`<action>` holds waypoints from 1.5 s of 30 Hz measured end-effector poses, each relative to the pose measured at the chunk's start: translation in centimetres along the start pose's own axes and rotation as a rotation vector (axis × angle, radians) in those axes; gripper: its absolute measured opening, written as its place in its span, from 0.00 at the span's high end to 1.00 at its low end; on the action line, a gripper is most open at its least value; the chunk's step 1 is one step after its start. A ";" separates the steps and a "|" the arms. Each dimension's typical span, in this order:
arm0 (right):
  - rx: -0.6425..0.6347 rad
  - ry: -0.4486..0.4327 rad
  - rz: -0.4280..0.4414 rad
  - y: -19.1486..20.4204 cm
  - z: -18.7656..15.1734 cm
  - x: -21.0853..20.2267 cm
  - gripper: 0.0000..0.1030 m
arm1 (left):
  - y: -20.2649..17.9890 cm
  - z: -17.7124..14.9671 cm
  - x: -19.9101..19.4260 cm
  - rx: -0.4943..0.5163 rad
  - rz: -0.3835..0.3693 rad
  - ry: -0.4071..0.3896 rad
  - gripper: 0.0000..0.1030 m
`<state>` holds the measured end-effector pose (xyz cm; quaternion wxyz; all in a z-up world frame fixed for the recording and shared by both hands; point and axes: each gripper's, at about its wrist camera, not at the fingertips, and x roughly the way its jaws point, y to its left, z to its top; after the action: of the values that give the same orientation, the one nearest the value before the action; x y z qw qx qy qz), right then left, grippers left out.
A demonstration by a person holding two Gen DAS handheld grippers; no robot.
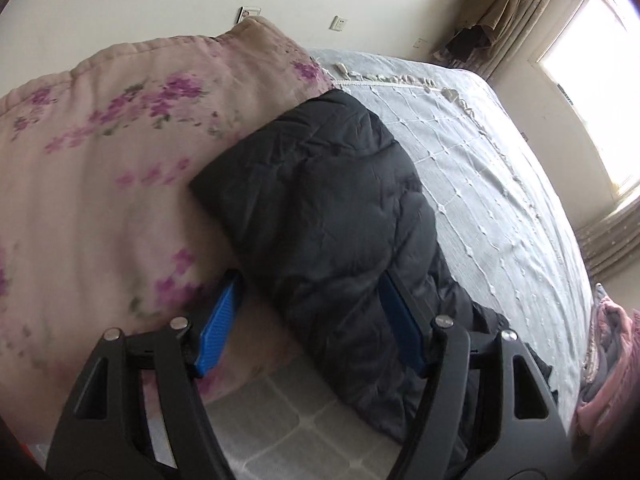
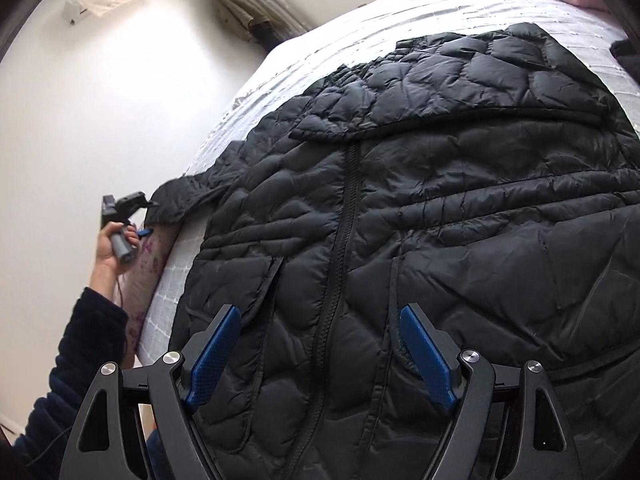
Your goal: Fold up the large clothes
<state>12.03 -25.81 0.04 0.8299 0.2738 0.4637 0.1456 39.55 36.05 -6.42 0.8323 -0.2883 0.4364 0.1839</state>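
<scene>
A large black quilted puffer jacket lies front up on the bed, zipper closed, hood at the far end. Its left sleeve shows in the left wrist view, resting against a pink quilt. My left gripper is open, with its blue pads on either side of the sleeve's near part. It also shows in the right wrist view, held by a hand at the sleeve cuff. My right gripper is open and hovers just above the jacket's lower front, across the zipper.
A folded pink floral quilt lies left of the sleeve. The bed has a light grey checked cover. Pink and grey clothes sit at the bed's far right. A wall runs along the bed's side.
</scene>
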 end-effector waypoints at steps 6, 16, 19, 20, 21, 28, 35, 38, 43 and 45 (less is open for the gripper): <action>0.041 -0.048 -0.004 -1.2 0.4 -0.8 0.20 | -1.8 0.4 -1.1 0.025 0.030 -0.096 0.95; 0.049 -0.111 0.009 -1.0 0.9 -3.0 0.20 | -11.5 -2.8 -15.9 0.225 -0.329 -0.310 0.95; 0.053 -0.133 0.006 -1.3 1.3 -4.2 0.20 | -15.7 -5.7 -18.4 0.300 -0.426 -0.307 0.95; 0.061 -0.149 -0.009 -1.6 1.4 -4.8 0.20 | -16.9 -6.8 -19.0 0.324 -0.456 -0.304 0.95; 0.068 -0.165 -0.023 -2.0 1.6 -5.3 0.20 | -18.7 -8.5 -19.8 0.362 -0.508 -0.292 0.95; 0.131 -0.239 -0.049 -4.7 2.1 -8.3 0.20 | -25.9 -19.2 -18.5 0.454 -0.665 -0.121 0.95; 0.102 -0.349 -0.066 -4.9 2.1 -10.9 0.20 | -30.5 -31.1 -10.6 0.513 -0.705 0.181 0.89; 0.125 -0.353 -0.061 -5.5 2.1 -11.4 0.20 | -31.4 -34.9 -7.8 0.535 -0.681 0.278 0.76; 0.154 -0.364 -0.057 -6.2 2.1 -12.1 0.20 | -31.2 -37.0 -7.1 0.549 -0.658 0.292 0.50; 0.157 -0.365 -0.049 -6.2 2.1 -12.2 0.20 | -31.3 -37.2 -7.8 0.565 -0.660 0.289 0.49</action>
<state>7.26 -37.56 5.69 0.8797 0.3481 0.3219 0.0368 29.64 -12.22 -6.75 0.8230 -0.1964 0.4656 -0.2594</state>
